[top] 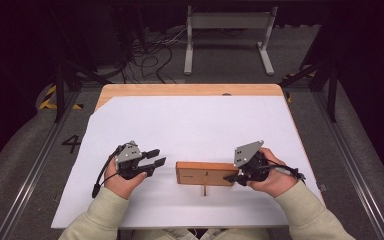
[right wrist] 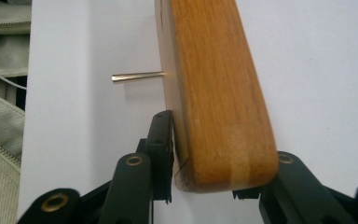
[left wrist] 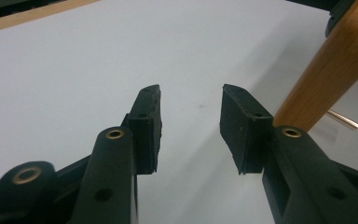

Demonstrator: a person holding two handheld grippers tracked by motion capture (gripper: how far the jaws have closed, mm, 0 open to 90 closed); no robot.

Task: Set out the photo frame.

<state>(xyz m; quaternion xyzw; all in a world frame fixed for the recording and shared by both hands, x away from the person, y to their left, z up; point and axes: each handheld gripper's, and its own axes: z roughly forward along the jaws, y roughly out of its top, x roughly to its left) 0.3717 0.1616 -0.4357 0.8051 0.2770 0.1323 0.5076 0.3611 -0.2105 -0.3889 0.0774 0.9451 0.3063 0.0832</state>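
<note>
Where the white sheet (top: 190, 125) covers the table, the smooth rounded wooden block (top: 206, 173) lies crosswise, a thin metal pin (top: 205, 189) pointing toward the person. The right gripper (top: 231, 177) clamps the block's right end; the left gripper (top: 156, 158), jaws parted and empty, sits just left of the block.

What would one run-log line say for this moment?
right gripper: jaws around end of wooden block, pads at its sides | left gripper: open, nothing between jaws, beside block | thin metal pin: sticks out of block's side | white sheet: under block
</note>
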